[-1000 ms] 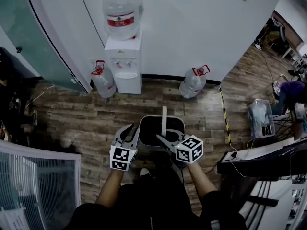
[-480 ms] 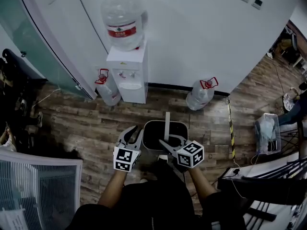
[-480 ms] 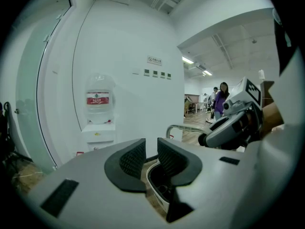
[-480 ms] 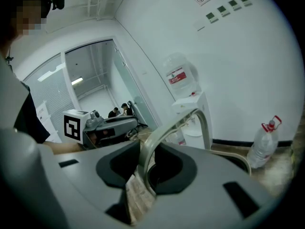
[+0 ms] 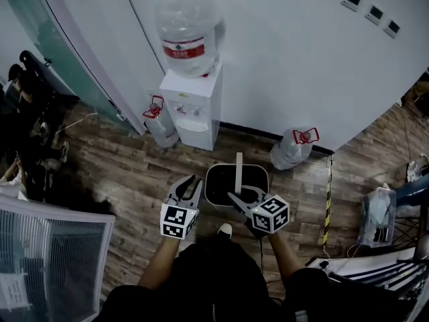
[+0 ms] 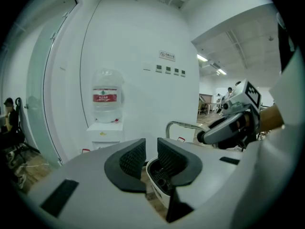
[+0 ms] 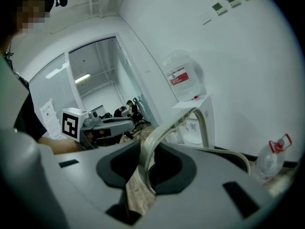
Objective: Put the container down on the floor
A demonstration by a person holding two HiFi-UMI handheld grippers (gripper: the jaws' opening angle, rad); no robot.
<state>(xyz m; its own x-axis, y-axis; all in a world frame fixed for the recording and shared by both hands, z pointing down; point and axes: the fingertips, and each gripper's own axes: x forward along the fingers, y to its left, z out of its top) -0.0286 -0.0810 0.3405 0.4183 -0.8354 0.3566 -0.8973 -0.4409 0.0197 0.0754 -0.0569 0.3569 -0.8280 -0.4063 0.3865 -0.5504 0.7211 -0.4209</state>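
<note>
My right tongs are clenched on the container's upright handle, holding it above the floor in front of the water dispenser. Left tongs are slightly parted and empty, just beside its rim.

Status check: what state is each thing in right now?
right gripper: jaws just closed further, clamped on the handle
container: open-topped, hanging by its raised handle
left gripper: jaws slightly apart, nothing between
water dispenser: upright, jug mounted on top
bottle beside dispenser: standing
bottle along wall: standing
</note>
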